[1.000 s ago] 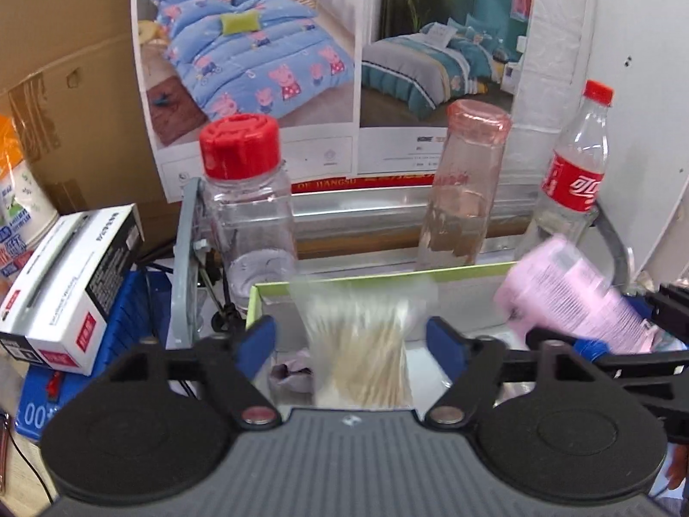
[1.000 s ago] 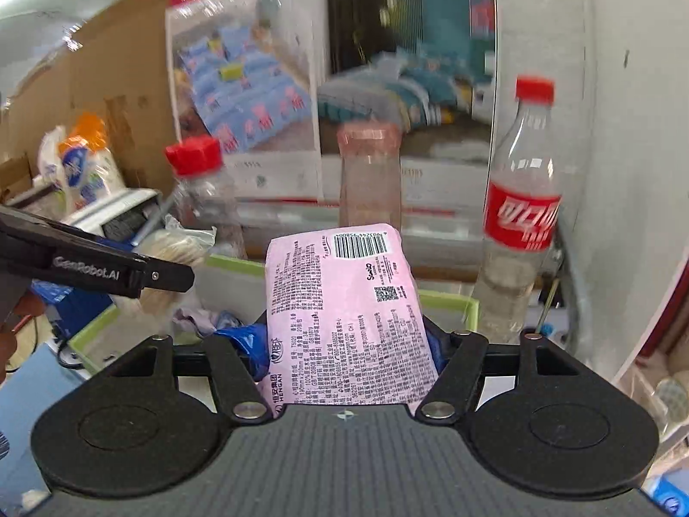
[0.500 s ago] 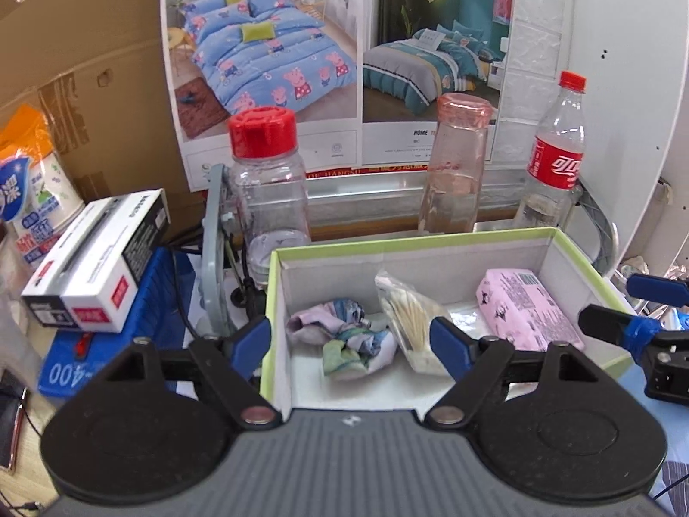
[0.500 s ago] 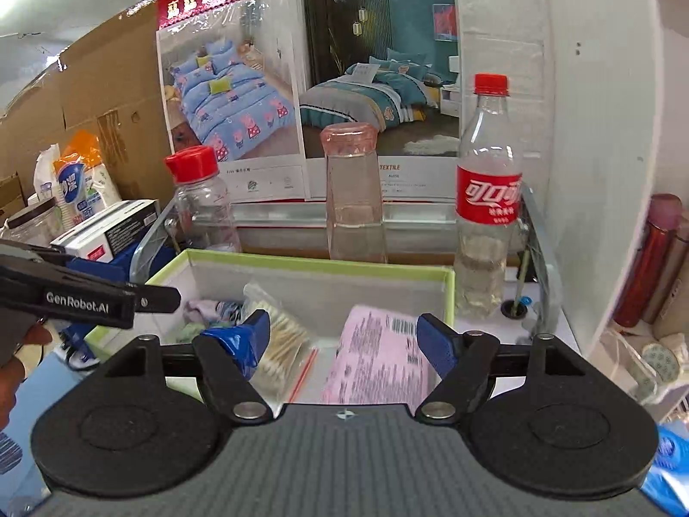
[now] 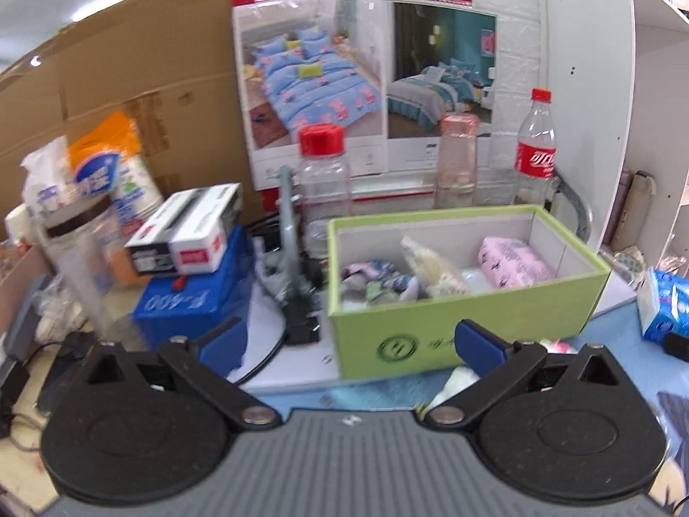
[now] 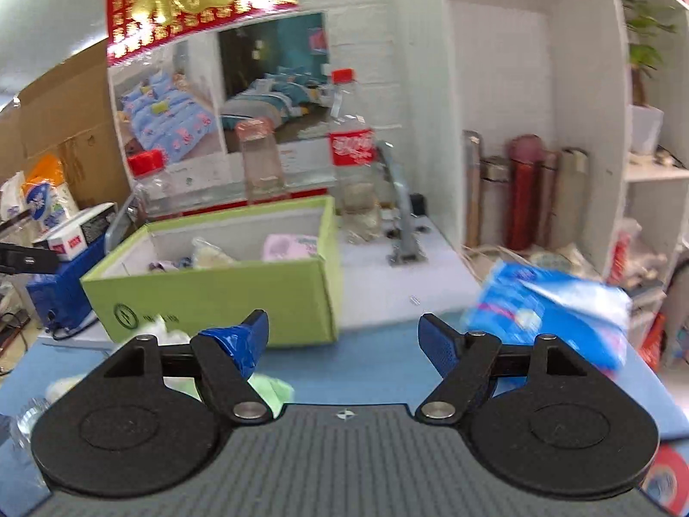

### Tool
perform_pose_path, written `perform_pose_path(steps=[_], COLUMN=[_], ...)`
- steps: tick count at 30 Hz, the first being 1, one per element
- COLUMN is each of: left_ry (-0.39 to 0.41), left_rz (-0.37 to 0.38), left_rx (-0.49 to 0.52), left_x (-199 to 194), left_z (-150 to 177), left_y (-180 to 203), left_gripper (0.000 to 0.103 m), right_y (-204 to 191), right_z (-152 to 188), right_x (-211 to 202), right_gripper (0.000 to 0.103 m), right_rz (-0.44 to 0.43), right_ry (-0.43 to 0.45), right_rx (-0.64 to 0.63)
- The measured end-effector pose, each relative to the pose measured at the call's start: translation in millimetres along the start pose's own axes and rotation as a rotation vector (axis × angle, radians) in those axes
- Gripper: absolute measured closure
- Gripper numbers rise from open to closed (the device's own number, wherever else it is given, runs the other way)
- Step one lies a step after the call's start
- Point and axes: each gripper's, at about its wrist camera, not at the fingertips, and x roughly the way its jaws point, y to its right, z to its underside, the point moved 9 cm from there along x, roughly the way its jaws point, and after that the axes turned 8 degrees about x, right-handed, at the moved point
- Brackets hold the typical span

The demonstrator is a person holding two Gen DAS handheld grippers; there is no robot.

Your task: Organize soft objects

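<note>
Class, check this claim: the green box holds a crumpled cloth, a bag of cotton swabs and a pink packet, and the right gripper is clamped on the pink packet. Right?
Not quite. The right gripper is open and holds nothing; the pink packet lies in the green box beside the bag of cotton swabs and crumpled cloth. The right wrist view shows it.

Each tool, left (image 5: 351, 338) and right (image 6: 343, 334), had black linkage arms, silver pivot screws, blue fingertips and a ribbed grey base.

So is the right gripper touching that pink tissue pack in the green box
Apart. The right wrist view shows the right gripper open and empty, in front of the green box, with the pink tissue pack lying inside.
</note>
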Motion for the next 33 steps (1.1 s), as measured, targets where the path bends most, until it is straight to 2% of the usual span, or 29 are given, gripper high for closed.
perform_pose_path(steps=[3, 6, 8, 10, 12, 15, 18, 21, 23, 25, 27, 30, 33], left_ry=[-0.052, -0.148, -0.203, -0.231, -0.221, -0.178, -0.163, -0.190, -0.231, -0.230, -0.264, -0.300, -0.345], left_rz=[-0.060, -0.110, -0.110, -0.094, -0.065, 0.069, 0.230, 0.346, 0.386, 0.422, 0.413, 0.461, 0.437], left_rx=[-0.030, -0.085, -0.127, -0.163, -0.182, -0.142, -0.034, 0.095, 0.132, 0.154, 0.146, 0.155, 0.201], left_x=[-7, -5, -2, 2, 4, 7, 15, 29, 40, 47, 60, 71, 82], left_z=[35, 79, 99, 106, 97, 65, 32, 14, 7, -2, -9, -12, -1], left_y=[-19, -40, -51, -57, -56, -29, 18, 63, 84, 100, 110, 123, 126], left_gripper=[0.001, 0.001, 0.001, 0.001, 0.001, 0.001, 0.001, 0.001, 0.001, 0.001, 0.001, 0.001, 0.001], right_y=[23, 39, 48, 54, 58, 61, 66, 73, 76, 79, 81, 81, 79], right_z=[25, 44, 50, 52, 52, 55, 58, 56, 54, 50, 48, 46, 44], right_x=[-12, -20, -23, -22, -18, -18, -18, -21, -23, -25, -26, -26, -26], right_gripper=[0.040, 0.040, 0.040, 0.040, 0.040, 0.040, 0.040, 0.039, 0.039, 0.039, 0.039, 0.039, 0.039], right_rz=[0.048, 0.065, 0.082, 0.095, 0.102, 0.088, 0.087, 0.093, 0.093, 0.095, 0.097, 0.088, 0.084], right_ry=[-0.006, -0.015, -0.011, -0.014, -0.016, -0.019, -0.023, -0.019, -0.015, -0.010, -0.003, -0.004, -0.003], right_rx=[0.057, 0.111, 0.131, 0.138, 0.147, 0.167, 0.177, 0.196, 0.202, 0.200, 0.205, 0.214, 0.214])
